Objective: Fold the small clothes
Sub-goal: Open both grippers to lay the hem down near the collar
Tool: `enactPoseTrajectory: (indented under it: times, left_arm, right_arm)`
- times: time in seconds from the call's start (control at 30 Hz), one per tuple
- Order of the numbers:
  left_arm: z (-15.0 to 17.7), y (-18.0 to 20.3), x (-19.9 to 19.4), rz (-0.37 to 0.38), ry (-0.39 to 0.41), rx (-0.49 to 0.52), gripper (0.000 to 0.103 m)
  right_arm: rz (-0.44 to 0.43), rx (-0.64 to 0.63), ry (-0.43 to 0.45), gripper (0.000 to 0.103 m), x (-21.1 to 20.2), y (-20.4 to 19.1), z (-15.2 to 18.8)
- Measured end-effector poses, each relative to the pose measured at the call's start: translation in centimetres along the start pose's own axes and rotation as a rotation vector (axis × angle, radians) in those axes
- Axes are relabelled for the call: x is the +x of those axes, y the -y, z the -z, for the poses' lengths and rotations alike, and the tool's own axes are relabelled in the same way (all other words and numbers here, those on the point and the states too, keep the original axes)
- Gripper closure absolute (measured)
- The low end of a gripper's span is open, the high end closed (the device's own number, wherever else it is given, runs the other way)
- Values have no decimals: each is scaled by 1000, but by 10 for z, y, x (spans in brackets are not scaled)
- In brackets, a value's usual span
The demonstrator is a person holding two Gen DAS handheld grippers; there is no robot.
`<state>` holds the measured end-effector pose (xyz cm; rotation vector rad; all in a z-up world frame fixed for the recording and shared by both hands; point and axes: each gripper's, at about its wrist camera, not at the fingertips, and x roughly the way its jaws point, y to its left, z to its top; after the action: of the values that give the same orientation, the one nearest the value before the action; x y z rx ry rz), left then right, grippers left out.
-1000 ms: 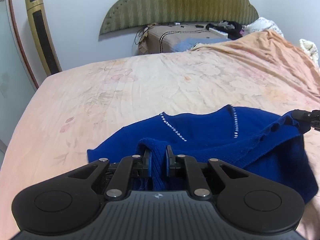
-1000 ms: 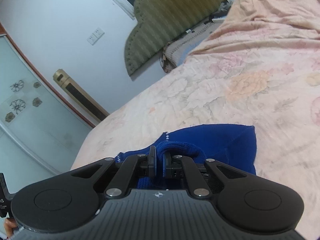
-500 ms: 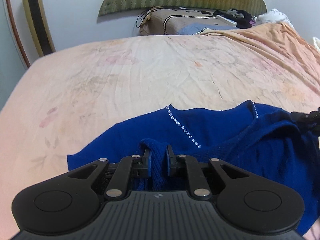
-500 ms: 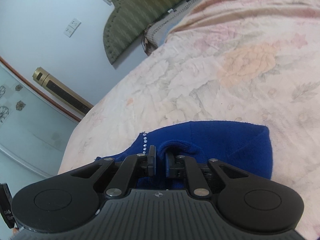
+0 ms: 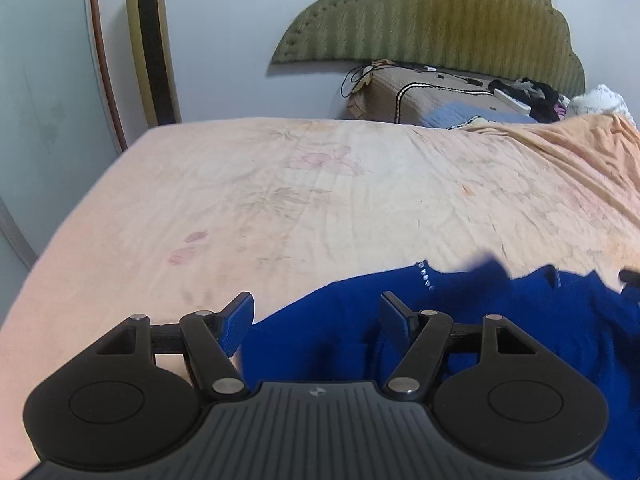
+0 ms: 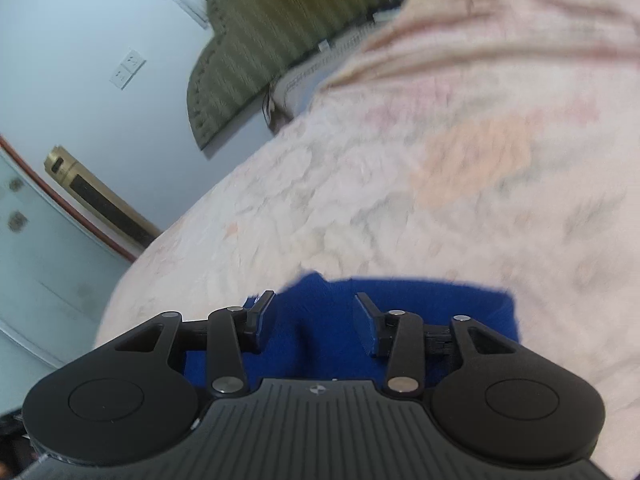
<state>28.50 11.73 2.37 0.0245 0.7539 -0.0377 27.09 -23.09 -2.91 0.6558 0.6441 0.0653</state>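
Left wrist: sweater (image 5: 500, 320) edge, open bedsheet (image 5: 320, 200) beyond

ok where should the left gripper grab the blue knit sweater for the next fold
Probably the near left edge of the blue knit sweater, coming from the bare pink bedsheet side. That edge lies flat and exposed, while the right half is bunched. The left gripper is opening over it, nothing pinched.

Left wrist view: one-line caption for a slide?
Left gripper opening, jaws clear of the blue knit top lying on the peach bedsheet.
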Motion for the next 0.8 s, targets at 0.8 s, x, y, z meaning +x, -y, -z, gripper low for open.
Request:
enactPoseTrajectory:
  times: [0.8]
  left_arm:
    - [123,-30,-67,224,-76,183,33]
  right_arm:
    - [70,-360,-24,31,-58,-42,55]
